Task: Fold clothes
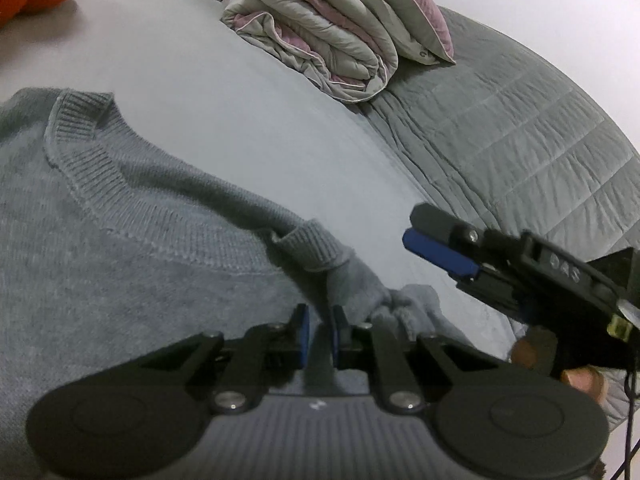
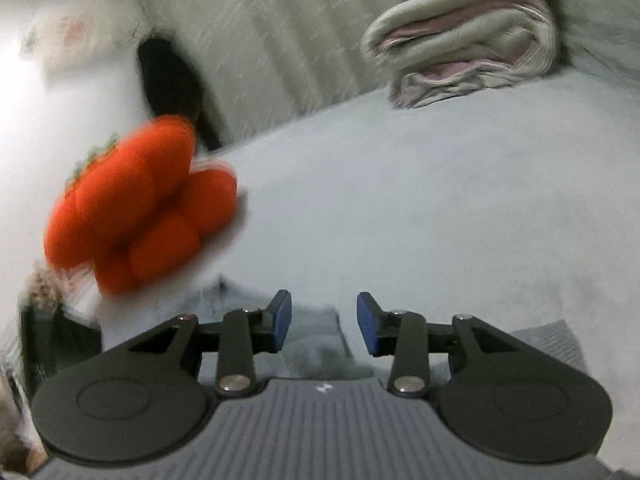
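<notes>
A grey-blue knit sweater point(image 1: 120, 240) lies flat on the pale bed sheet point(image 1: 240, 120), its ribbed collar point(image 1: 92, 152) at the upper left. A sleeve with a ribbed cuff point(image 1: 312, 248) is folded in over the body. My left gripper point(image 1: 320, 334) is shut on the sleeve fabric just below the cuff. My right gripper point(image 2: 323, 322) is open and empty above the sweater's edge point(image 2: 316, 344); it also shows in the left wrist view point(image 1: 436, 236), to the right of the sleeve.
A rolled grey and pink duvet point(image 1: 340, 36) lies at the far side of the bed, beside a grey quilted cover point(image 1: 520, 140). An orange plush toy point(image 2: 136, 208) sits at the left of the bed.
</notes>
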`<state>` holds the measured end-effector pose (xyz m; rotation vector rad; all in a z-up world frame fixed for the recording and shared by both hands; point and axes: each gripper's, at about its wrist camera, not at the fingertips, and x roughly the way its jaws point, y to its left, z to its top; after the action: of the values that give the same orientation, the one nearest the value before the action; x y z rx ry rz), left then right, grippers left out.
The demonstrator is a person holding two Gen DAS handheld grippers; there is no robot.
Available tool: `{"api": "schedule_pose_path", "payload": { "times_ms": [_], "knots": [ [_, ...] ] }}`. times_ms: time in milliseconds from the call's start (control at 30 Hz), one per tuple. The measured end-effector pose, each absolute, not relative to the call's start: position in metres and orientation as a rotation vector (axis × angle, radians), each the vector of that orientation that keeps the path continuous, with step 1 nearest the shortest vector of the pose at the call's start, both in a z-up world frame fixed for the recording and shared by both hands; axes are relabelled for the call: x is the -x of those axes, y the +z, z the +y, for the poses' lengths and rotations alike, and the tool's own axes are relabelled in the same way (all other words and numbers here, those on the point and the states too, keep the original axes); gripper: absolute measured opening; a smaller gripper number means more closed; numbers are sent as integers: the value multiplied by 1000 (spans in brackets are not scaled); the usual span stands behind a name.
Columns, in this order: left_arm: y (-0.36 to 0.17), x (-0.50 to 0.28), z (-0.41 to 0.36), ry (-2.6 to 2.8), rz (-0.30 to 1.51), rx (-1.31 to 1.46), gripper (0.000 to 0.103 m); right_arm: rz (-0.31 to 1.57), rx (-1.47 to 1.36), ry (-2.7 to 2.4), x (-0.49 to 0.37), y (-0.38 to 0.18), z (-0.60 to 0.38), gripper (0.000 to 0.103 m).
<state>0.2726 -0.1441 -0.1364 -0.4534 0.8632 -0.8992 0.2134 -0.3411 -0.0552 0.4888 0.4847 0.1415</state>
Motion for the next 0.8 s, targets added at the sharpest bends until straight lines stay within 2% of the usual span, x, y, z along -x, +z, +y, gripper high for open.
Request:
{"api": "schedule_pose_path", "payload": {
  "times_ms": [267, 400, 433, 500, 533, 667, 800],
  "knots": [
    [-139, -270, -141, -898, 864, 458, 11, 624, -339, 114, -238, -77, -305, 41],
    [-140, -271, -140, -896, 866, 463, 11, 633, -229, 110, -244, -85, -284, 43],
    [-140, -271, -140, -896, 868, 467, 11, 630, -207, 106, -245, -85, -280, 41],
    [-142, -272, -138, -895, 870, 476, 11, 628, -184, 115, -246, -87, -275, 27],
    [-142, -273, -138, -896, 872, 480, 11, 629, -184, 130, -247, -87, -274, 14],
    [-143, -275, -137, -897, 874, 493, 11, 595, -121, 96, -246, -83, -267, 9],
    [-143, -275, -138, -895, 869, 490, 12, 481, 12, -27, -239, -76, -265, 9]
  ]
}}
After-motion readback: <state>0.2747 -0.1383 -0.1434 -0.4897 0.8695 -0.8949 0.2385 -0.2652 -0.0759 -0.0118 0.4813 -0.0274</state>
